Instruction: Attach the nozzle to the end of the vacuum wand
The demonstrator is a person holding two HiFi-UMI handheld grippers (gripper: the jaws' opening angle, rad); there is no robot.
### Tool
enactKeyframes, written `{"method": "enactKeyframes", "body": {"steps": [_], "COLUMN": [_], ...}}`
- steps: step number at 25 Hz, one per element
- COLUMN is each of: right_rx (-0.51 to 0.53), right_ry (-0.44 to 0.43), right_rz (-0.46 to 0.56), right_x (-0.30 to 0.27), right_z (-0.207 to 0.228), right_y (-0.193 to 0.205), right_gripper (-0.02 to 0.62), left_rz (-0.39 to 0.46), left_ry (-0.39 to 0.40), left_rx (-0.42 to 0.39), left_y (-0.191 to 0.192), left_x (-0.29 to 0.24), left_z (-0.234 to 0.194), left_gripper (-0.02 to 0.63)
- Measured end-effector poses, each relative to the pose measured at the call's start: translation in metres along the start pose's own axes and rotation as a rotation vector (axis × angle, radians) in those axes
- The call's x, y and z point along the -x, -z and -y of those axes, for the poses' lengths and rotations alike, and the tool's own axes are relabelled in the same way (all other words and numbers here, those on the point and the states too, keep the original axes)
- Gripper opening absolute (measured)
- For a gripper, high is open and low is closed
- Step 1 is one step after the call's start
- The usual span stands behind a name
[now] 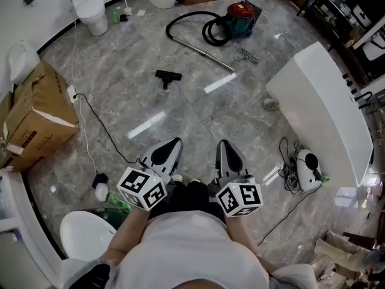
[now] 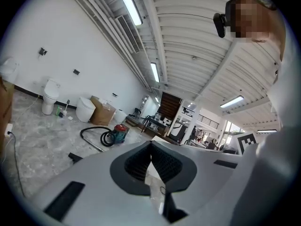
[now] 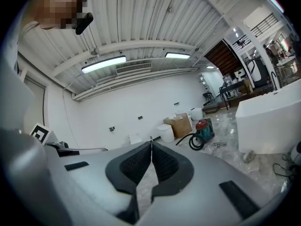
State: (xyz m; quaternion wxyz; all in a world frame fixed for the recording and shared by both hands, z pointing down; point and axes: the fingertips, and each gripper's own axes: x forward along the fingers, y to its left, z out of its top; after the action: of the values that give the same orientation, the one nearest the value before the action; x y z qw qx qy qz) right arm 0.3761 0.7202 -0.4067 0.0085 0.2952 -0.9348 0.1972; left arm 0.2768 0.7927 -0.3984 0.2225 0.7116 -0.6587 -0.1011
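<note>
**Nozzle and wand lie apart on the floor**

A grey marble floor (image 1: pixel 180 116) is seen, with a white bathtub (image 1: pixel 325 101) at the right. A red-and-teal vacuum cleaner (image 1: pixel 242 15) is set at the far side, and its metal wand (image 1: pixel 201 52) is laid flat on the floor. The black nozzle (image 1: pixel 168 76) is lying near the wand, not touching it. The left tongs (image 1: pixel 173 143) and right tongs (image 1: pixel 223 144) are held closed and empty, well short of both.

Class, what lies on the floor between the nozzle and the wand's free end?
Nothing: the head view shows only bare floor between the nozzle and the wand.
</note>
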Motion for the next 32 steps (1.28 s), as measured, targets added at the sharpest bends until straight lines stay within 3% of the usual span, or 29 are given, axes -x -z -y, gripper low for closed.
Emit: {"method": "enactKeyframes", "body": {"steps": [21, 32], "right_rx": [-0.027, -0.038], "right_ry": [0.073, 0.065], "right_rz": [-0.02, -0.056], "right_x": [-0.016, -0.056], "right_z": [-0.016, -0.01], "right_y": [0.029, 0.031], "right_gripper": [0.018, 0.018], "left_rz": [-0.051, -0.063], "left_ry": [0.065, 0.037], "left_rx": [-0.005, 0.038], "left_y": [-0.003, -0.007], "left_x": [0.007, -0.01], "left_z": [-0.038, -0.07], "left_gripper": [0.008, 0.008]}}
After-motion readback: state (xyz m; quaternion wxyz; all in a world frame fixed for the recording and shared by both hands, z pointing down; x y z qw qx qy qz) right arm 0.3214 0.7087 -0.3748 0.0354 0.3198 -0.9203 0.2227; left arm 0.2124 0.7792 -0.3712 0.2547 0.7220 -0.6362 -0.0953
